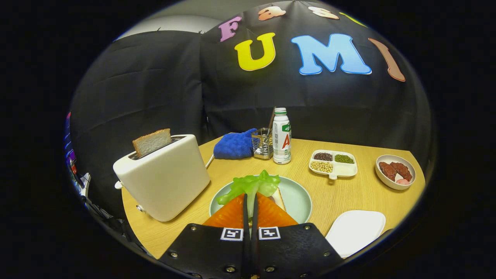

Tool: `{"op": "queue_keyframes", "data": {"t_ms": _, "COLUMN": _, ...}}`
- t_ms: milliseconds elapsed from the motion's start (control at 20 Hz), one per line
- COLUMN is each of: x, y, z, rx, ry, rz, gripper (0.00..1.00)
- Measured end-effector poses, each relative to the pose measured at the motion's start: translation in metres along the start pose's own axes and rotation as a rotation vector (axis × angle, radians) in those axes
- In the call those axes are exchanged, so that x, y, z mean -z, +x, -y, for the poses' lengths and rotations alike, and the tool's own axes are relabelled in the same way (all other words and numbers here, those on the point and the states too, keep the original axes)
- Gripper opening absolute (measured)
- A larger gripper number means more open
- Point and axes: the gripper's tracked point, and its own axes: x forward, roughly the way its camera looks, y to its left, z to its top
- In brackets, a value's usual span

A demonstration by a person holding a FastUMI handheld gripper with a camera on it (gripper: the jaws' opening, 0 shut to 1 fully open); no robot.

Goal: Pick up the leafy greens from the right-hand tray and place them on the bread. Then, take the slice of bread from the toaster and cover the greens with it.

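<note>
**Greens pinched over the plated bread**

The tool (250,205) has its fingers drawn nearly together, clenched on the stem of the leafy greens (252,185), whose leaves spread just ahead of the tips. Under them a slice of bread (279,198) lies on a pale green plate (298,197). An empty white tray (356,230) sits to the right on the tabletop (348,190). Left of the plate stands a white toaster (162,176) with a bread slice (152,142) upright in its slot. Farther back are a blue cloth (234,146), a wire holder (262,144), a bottle (281,136), a divided dish of beans (333,162) and a bowl (395,171).
</note>
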Motion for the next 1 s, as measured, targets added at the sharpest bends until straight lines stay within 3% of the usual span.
{"op": "queue_keyframes", "data": {"t_ms": 550, "x": 0.034, "y": 0.024, "z": 0.021, "rx": 0.090, "ry": -0.032, "rz": -0.103, "gripper": 0.03}}
{"op": "queue_keyframes", "data": {"t_ms": 850, "x": 0.032, "y": 0.023, "z": 0.035, "rx": 0.158, "ry": -0.082, "rz": -0.101, "gripper": 0.26}}
{"op": "queue_keyframes", "data": {"t_ms": 1000, "x": 0.022, "y": 0.016, "z": 0.046, "rx": 0.206, "ry": -0.100, "rz": -0.063, "gripper": 0.52}}
